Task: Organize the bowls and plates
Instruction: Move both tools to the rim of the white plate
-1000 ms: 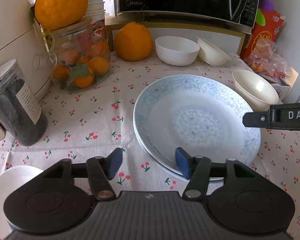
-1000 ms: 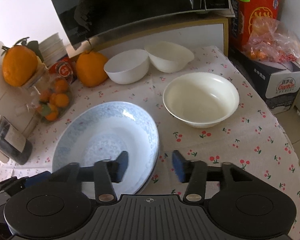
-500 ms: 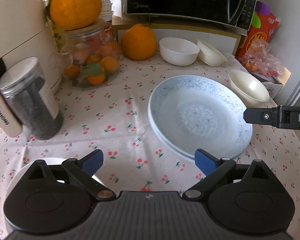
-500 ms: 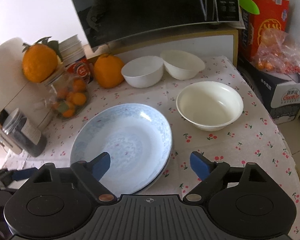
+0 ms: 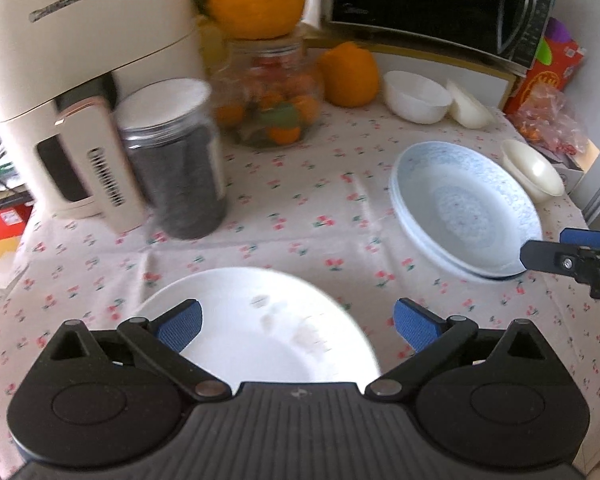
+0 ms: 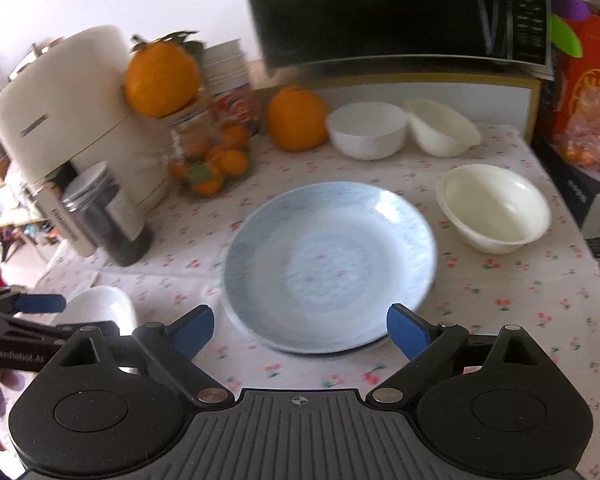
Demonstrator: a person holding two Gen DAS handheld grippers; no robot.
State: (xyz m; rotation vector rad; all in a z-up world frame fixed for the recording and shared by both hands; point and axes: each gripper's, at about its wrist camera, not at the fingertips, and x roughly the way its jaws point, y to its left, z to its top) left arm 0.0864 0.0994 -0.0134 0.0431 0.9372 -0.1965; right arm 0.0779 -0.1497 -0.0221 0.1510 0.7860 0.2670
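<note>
While both sets of jaws have just been opening, the left gripper now stands spread wide above a plain white plate near the table's front left corner, holding nothing. The right gripper is likewise wide apart and empty, its blue pads flanking the near rim of the blue patterned plates without touching them; in the left wrist view these show as a stack in the middle of the cherry-print tablecloth. A cream bowl sits just beside the stack toward the right edge. Along the back edge, below the microwave, a white bowl and a tilted cream bowl touch each other. A dark-filled jar and a glass jar of small oranges stand toward the left edge.
</note>
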